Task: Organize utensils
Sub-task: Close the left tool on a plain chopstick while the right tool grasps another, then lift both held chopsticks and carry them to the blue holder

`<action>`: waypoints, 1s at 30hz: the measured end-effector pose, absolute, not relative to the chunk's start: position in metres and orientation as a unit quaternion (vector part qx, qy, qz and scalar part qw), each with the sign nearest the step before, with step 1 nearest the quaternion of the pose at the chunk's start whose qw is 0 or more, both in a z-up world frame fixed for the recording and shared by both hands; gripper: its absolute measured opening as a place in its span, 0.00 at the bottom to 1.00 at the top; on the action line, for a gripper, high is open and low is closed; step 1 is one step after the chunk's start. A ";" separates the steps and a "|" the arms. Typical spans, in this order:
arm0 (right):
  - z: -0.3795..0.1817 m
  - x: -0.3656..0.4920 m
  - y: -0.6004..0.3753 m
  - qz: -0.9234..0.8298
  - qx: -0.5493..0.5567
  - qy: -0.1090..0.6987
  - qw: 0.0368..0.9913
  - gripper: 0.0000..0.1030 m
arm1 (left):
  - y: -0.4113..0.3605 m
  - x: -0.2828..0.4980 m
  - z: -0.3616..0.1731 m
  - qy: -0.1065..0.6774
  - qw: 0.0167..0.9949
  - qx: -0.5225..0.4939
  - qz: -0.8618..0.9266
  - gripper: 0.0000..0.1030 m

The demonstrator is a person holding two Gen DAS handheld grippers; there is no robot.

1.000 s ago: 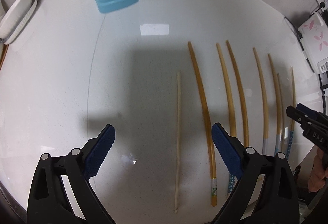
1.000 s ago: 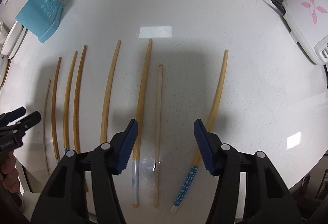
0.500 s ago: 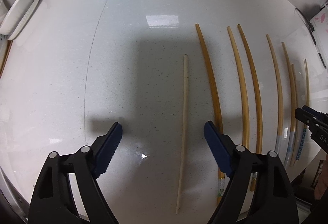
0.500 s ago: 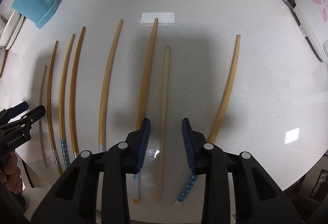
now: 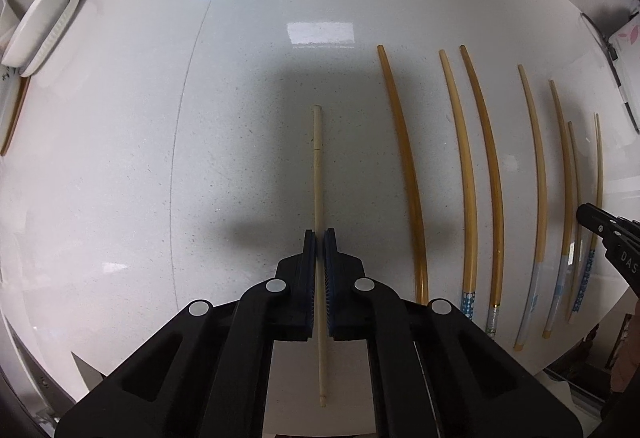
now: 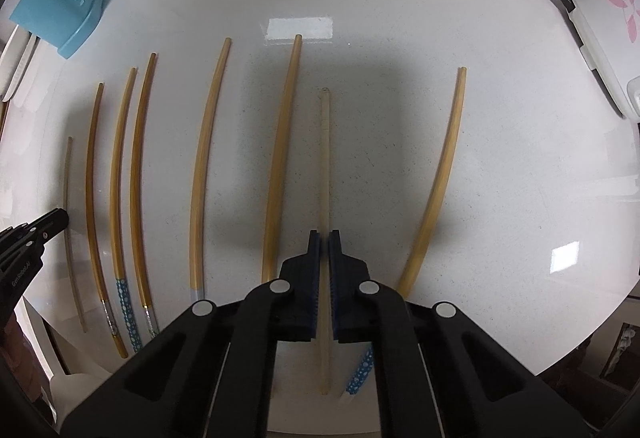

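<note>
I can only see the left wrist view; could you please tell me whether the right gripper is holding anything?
Observer: Yes. The right gripper has its fingers shut on a pale, straight wooden chopstick.
Operator: Whereabouts along it is the grip, please?
Observer: Near the end closest to the person; only a short length shows past the fingers.
Operator: Thank you. Is the blue holder solid all round?
Observer: No. The light blue plastic utensil holder has round holes in one wall.

Left claw [image 5: 319, 238] and right claw [image 6: 324, 240], black plastic arms, ridged blue pads, round silver pivot pins, white lettering
</note>
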State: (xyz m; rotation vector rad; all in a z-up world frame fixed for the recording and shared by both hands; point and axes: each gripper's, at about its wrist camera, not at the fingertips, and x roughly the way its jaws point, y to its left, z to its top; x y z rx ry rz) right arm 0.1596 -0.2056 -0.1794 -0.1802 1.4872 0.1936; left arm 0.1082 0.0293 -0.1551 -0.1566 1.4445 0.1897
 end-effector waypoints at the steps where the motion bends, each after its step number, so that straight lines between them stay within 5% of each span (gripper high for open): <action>1: -0.177 0.160 -0.209 0.089 -0.079 0.673 0.730 0.03 | 0.031 0.108 -0.155 0.659 0.744 -0.075 0.084 0.03; 30: -0.071 0.155 -0.203 0.180 0.023 0.529 0.829 0.03 | 0.067 0.092 -0.056 0.521 0.842 -0.136 0.034 0.03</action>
